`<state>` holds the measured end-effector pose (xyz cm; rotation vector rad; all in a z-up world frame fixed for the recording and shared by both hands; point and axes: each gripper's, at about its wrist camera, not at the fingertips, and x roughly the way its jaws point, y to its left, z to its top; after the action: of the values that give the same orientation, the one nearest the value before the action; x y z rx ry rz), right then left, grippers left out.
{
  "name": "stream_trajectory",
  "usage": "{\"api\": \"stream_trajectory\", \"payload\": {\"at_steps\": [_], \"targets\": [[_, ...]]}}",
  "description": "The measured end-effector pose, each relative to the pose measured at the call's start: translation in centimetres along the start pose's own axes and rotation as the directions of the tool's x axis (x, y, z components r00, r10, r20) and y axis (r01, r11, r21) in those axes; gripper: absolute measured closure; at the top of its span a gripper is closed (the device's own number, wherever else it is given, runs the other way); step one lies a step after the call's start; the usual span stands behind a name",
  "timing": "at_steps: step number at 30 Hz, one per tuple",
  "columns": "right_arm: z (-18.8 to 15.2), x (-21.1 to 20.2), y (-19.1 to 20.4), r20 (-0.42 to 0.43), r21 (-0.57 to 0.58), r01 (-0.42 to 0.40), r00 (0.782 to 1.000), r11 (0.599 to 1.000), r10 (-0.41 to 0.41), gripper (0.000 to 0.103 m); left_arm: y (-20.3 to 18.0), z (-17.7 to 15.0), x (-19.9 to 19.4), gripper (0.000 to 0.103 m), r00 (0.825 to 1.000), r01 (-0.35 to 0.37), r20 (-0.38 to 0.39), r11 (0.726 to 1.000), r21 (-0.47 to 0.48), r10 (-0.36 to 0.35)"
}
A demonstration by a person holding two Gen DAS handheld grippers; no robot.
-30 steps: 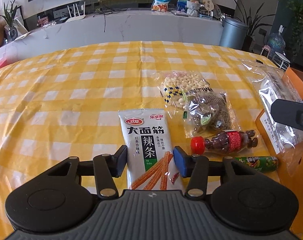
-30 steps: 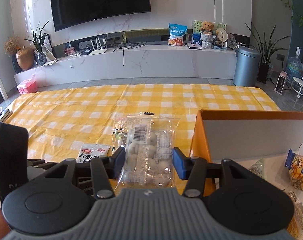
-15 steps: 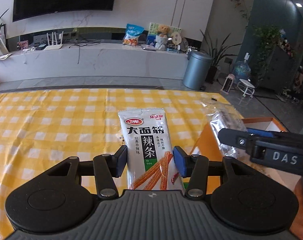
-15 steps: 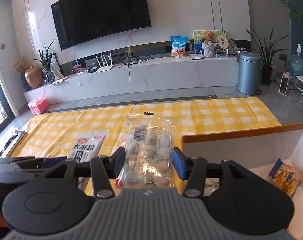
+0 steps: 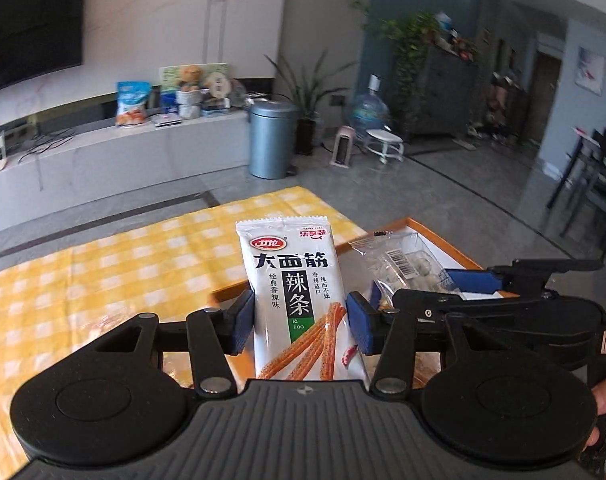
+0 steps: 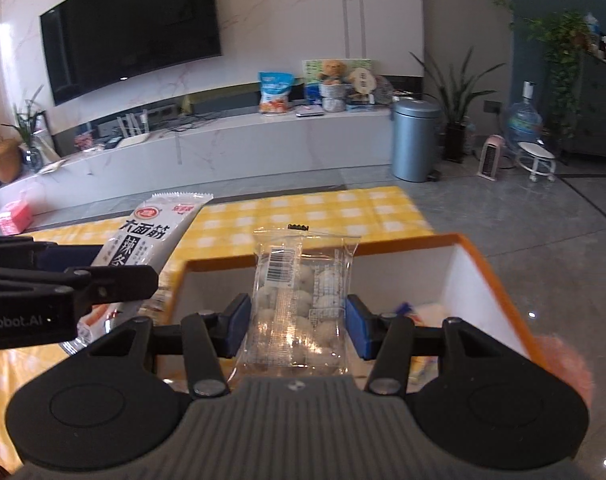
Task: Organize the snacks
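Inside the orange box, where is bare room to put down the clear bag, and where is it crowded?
The box floor looks bare just behind its near-left wall, ahead of the clear bag. Its right side is crowded: snack packets lie there. The yellow cloth beyond the box is also bare.

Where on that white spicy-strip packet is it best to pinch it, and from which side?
Probably as the left gripper has it: the jaws close across the lower part of the white spicy-strip packet, one on each long edge, coming from its bottom end. The pack is flat, long and narrow, so its width fits between them and it stands upright.
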<state>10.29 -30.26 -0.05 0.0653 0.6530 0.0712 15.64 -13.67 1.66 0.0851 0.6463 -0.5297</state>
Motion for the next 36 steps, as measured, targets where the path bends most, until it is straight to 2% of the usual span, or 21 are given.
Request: {"api": "stream_trajectory", "payload": {"at_steps": [5, 15, 20, 36], "targets": [[-0.2, 0.4, -3.1, -0.015, 0.018, 0.059, 0.998, 0.998, -0.058, 0.053, -2.7, 0.1, 3.3, 0.047, 0.998, 0.036, -0.056, 0.995, 0.094, -0.030], [-1.7, 3.0, -5.6, -0.118, -0.049, 0.120, 0.985, 0.992, -0.125, 0.053, -4.2, -1.2, 8.8, 0.047, 0.980, 0.083, -0.196, 0.974, 0.212, -0.041], [-2.5, 4.2, -6.2, -0.166, -0.083, 0.124, 0.977, 0.989, -0.136, 0.053, -5.1, -2.3, 10.2, 0.047, 0.973, 0.092, -0.229, 0.957, 0.274, -0.028], [-3.0, 7.6, -6.4, -0.294, -0.214, 0.129, 0.937, 0.968, -0.189, 0.051, -6.4, -3.7, 13.1, 0.045, 0.940, 0.113, -0.341, 0.928, 0.355, 0.016]]}}
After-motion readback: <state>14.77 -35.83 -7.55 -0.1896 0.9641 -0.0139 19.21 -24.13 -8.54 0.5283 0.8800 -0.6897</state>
